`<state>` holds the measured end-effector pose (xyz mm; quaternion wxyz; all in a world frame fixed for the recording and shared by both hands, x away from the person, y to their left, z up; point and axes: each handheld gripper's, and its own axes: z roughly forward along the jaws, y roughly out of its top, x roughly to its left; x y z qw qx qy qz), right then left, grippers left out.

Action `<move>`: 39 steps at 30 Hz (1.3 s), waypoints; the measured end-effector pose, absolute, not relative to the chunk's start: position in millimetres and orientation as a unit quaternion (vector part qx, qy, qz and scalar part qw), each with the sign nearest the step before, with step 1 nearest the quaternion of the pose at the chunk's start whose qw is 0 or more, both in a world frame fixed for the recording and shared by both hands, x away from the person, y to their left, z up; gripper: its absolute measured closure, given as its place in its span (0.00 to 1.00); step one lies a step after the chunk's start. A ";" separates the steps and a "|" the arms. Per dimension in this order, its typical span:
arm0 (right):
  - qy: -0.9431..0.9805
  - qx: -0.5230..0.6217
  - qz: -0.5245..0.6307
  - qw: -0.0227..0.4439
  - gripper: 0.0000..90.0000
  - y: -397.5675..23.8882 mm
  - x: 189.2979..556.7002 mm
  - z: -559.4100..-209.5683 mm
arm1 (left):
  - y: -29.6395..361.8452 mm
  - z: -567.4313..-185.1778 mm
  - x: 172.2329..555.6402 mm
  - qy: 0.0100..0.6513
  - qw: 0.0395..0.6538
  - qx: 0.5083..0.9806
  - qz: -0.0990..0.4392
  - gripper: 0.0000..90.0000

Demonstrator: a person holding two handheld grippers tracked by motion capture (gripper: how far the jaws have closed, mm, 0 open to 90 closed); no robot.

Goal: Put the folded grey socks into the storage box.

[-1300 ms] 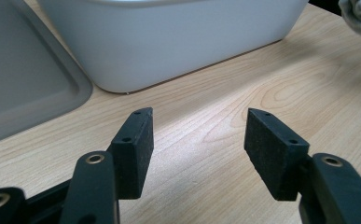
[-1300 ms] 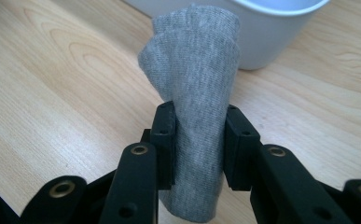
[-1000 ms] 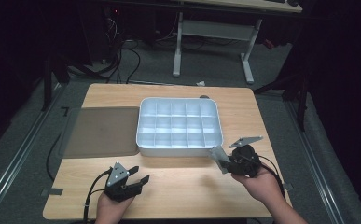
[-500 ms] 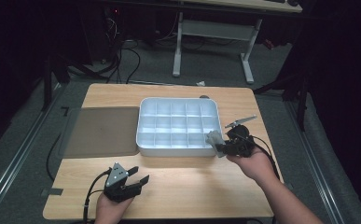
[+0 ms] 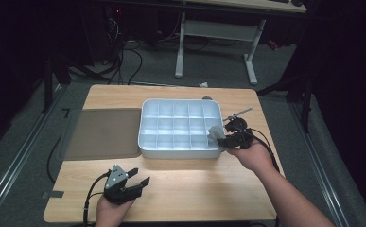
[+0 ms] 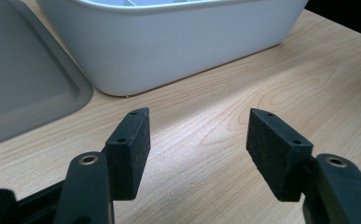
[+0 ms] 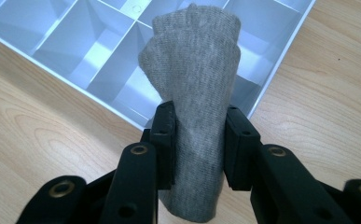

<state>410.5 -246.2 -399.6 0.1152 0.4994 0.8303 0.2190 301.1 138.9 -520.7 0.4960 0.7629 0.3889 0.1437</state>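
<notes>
Over the tray's (image 7: 281, 65) corner, rolled cloth (image 7: 194, 93) points away from right tongs (image 7: 194, 140).

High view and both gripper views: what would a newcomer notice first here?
First, the white tray of small compartments, mid-table. Next, the grey cloth roll clamped in the right claw, at the tray's right front corner. Then the left claw, open over bare wood near the table's front edge.
</notes>
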 end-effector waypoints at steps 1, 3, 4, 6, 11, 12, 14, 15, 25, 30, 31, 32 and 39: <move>0.830 0.501 0.216 0.116 0.78 -245.5 411.7 -399.9 | 139.0 -520.7 301.2 0.389 0.496 0.763 0.144 0.45; 0.832 0.499 0.210 0.119 0.78 -244.1 414.2 -400.5 | 138.9 -520.8 301.3 0.390 0.495 0.763 0.143 0.45; 0.830 0.504 0.210 0.117 0.78 -243.7 415.4 -401.1 | 138.9 -521.1 301.5 0.390 0.495 0.763 0.144 0.45; 0.829 0.508 0.202 0.115 0.78 -243.0 418.6 -402.6 | 139.1 -521.3 301.7 0.391 0.494 0.763 0.143 0.45; 0.830 0.512 0.190 0.115 0.78 -241.1 424.8 -403.7 | 138.9 -521.9 302.0 0.391 0.493 0.764 0.143 0.45; 0.831 0.512 0.186 0.114 0.78 -240.7 426.2 -404.0 | 138.7 -522.1 302.0 0.392 0.493 0.763 0.144 0.45; 0.832 0.512 0.181 0.113 0.78 -239.2 428.9 -405.5 | 138.8 -522.2 302.0 0.392 0.493 0.764 0.144 0.45; 0.833 0.512 0.178 0.110 0.78 -238.3 430.1 -406.3 | 138.8 -522.2 302.0 0.392 0.493 0.763 0.144 0.45; 0.835 0.520 0.147 0.104 0.78 -231.0 442.4 -418.5 | 139.1 -522.8 302.7 0.391 0.492 0.765 0.144 0.45; 0.836 0.524 0.123 0.103 0.78 -226.1 446.8 -427.8 | 139.3 -523.5 303.1 0.390 0.491 0.765 0.146 0.45; 0.837 0.524 0.119 0.106 0.78 -224.5 447.4 -429.9 | 139.4 -523.5 303.2 0.390 0.491 0.765 0.146 0.45; 0.836 0.526 0.116 0.106 0.78 -223.2 447.5 -431.0 | 139.4 -523.6 303.2 0.390 0.491 0.765 0.146 0.45; 0.842 0.520 0.096 0.108 0.79 -217.9 450.4 -439.1 | 139.3 -524.3 303.5 0.389 0.491 0.766 0.145 0.45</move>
